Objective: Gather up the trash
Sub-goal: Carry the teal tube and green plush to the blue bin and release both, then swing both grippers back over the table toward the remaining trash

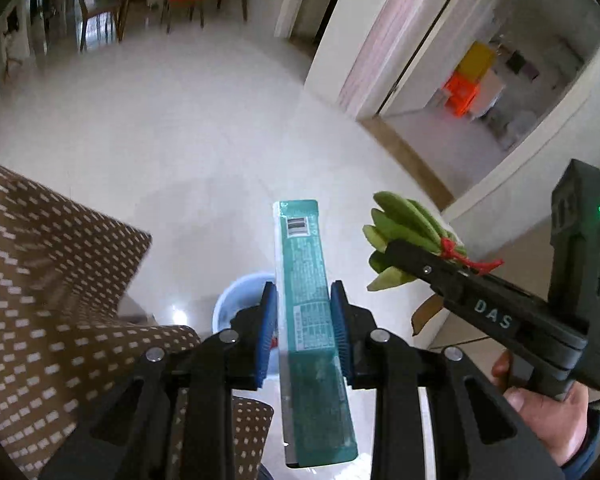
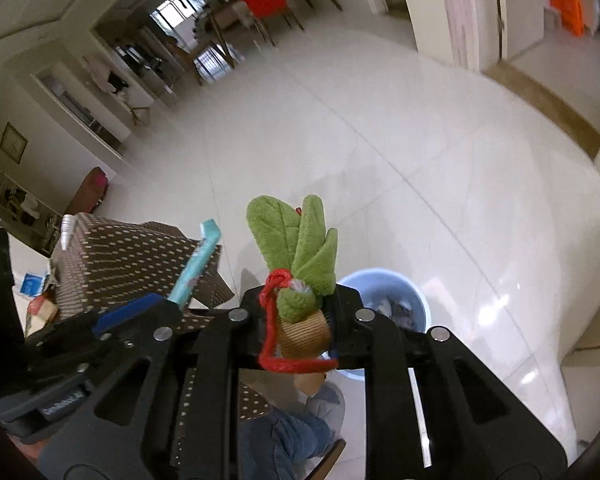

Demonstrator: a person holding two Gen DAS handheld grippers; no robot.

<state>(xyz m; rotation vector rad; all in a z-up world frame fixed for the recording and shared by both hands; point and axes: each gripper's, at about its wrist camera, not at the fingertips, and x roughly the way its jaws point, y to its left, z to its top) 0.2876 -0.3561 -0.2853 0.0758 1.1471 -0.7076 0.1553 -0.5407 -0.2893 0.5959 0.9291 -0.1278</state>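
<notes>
Left hand-held gripper (image 1: 304, 324) is clamped narrow on a long teal box (image 1: 306, 280); right hand-held gripper (image 2: 300, 320) pinches a green plush plant (image 2: 300, 248), red string wrapped round it.

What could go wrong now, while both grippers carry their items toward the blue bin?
1. The teal box is long and the left gripper holds it only near its middle, so it may tilt or slip out.
2. The blue bin is small; a long box could hit its rim.
3. The red string on the plush plant may catch on the right gripper.
</notes>
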